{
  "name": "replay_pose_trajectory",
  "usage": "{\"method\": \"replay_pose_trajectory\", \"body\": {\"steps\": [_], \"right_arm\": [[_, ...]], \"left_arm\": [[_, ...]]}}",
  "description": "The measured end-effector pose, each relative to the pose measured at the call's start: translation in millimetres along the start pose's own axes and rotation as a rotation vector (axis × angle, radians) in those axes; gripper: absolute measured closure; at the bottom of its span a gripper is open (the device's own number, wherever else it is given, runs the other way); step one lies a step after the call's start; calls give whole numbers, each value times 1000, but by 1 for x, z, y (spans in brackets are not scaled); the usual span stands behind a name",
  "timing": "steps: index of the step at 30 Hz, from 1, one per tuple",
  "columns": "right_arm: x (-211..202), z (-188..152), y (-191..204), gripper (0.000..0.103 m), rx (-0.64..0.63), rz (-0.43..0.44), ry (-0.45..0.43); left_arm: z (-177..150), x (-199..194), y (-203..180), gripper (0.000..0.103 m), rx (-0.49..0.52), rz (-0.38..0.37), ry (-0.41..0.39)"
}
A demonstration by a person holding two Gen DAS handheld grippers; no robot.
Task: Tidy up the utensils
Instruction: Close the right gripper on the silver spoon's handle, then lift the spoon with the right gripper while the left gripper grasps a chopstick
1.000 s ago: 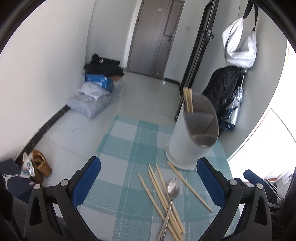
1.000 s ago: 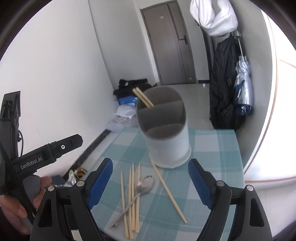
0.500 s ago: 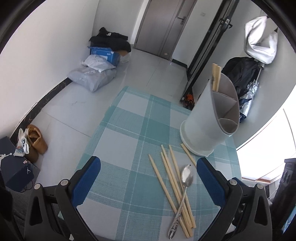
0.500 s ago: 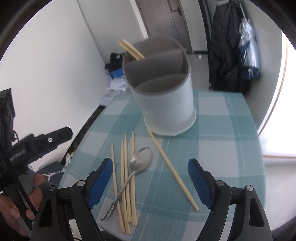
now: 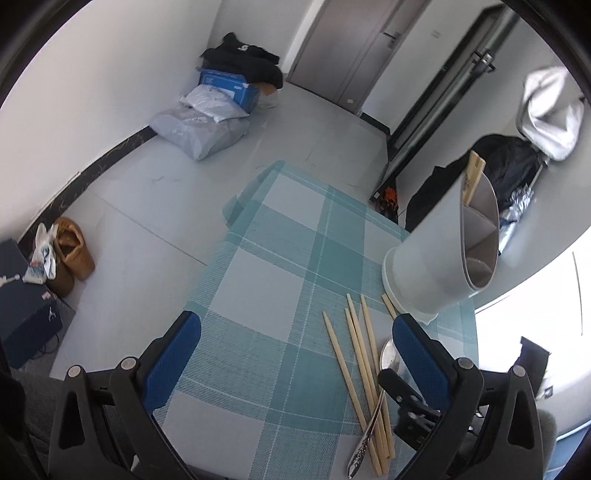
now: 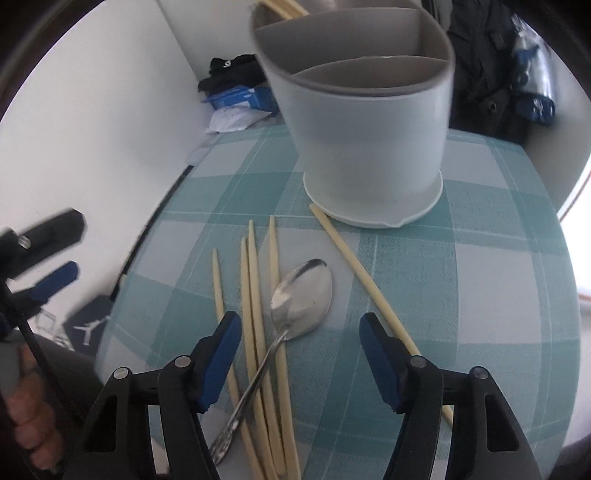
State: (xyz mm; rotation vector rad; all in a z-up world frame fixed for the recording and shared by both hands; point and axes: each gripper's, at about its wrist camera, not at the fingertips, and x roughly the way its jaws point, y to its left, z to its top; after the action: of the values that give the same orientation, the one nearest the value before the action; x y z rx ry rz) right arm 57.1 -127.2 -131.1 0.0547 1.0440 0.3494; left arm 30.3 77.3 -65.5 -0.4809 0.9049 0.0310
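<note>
- Utensils mostly still out: five pale wooden chopsticks (image 6: 255, 314) and a shiny metal spoon (image 6: 301, 295) lie loose on the teal-and-white checked table (image 6: 480, 295), just in front of the holder.
- Done so far: a couple of wooden chopsticks (image 6: 280, 5) already stand in the far-left compartment of the white, grey-lined divided utensil holder (image 6: 369, 147); the near compartment looks empty, the rest can't be made out.
- Right gripper (image 6: 299, 354), blue-padded fingers closing but gripping nothing yet; spoon handle and several sticks lie between them, bowl just ahead.
- Left gripper (image 5: 295, 354), fingers spread wide, nothing held, over bare table just left of the chopstick bundle.
- Judgement: early stage, approx. one pair sorted; likely next pick is the spoon or a stick under the right fingers.
- Left to do: spoon plus all five loose sticks into the holder.
</note>
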Motion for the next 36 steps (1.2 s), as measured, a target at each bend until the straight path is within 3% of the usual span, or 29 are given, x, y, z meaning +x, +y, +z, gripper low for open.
{"method": "replay_pose_trajectory", "body": {"steps": [6, 11, 26, 36], "right_arm": [[13, 5, 11, 46, -31, -84, -18], [17, 6, 25, 64, -117, -133, -8], [8, 9, 4, 67, -106, -51, 59], [-7, 1, 6, 68, -299, -35, 118]], "left_arm": [[3, 3, 9, 1, -36, 4, 16], [5, 5, 13, 1, -50, 6, 19], [6, 6, 15, 1, -53, 22, 22], [5, 9, 13, 1, -49, 22, 28]]}}
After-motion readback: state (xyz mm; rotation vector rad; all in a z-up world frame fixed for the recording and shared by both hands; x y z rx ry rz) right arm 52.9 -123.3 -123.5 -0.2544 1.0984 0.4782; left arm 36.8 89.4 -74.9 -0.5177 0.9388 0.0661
